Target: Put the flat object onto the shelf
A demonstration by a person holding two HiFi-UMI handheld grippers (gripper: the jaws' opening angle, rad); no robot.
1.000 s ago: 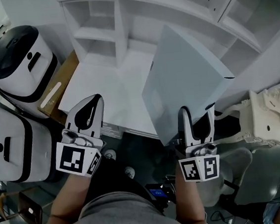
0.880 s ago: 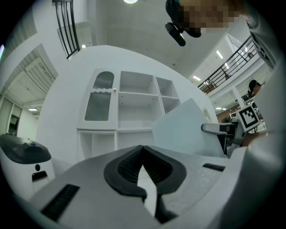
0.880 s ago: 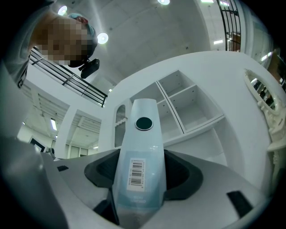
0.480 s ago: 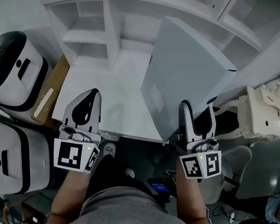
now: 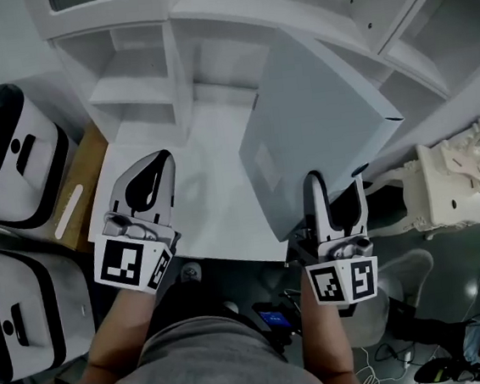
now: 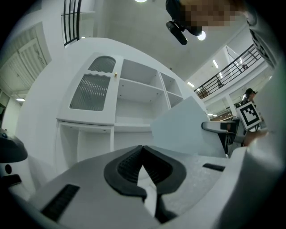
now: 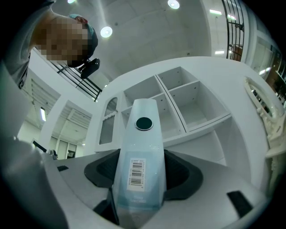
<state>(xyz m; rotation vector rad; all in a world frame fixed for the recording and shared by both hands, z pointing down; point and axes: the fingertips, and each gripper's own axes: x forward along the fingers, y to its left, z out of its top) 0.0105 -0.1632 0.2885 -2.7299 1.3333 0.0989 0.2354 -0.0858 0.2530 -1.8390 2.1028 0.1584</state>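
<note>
Head view: closed in on the shelf (image 5: 168, 75) over the last second. Dropped its bays lower and larger in frame and slid the white appliances (image 5: 6, 160) off toward the left edge. Kept the flat object (image 5: 318, 127) clamped by its lower edge in the right gripper (image 5: 334, 184), tilted up in front of the bays, above the white ledge (image 5: 199, 208); not yet on any board. Kept the left gripper (image 5: 154, 166) pinched together on nothing, per the left gripper view. Read as approach nearly done, insertion pending.

Labels: found a barcode sticker (image 7: 136, 173) on the object in the right gripper view, with faint print under it, unreadable. Spotted a black round dot (image 7: 144, 123) higher up. Saw only square-marker cubes (image 5: 130, 265) otherwise, no brand legible.
</note>
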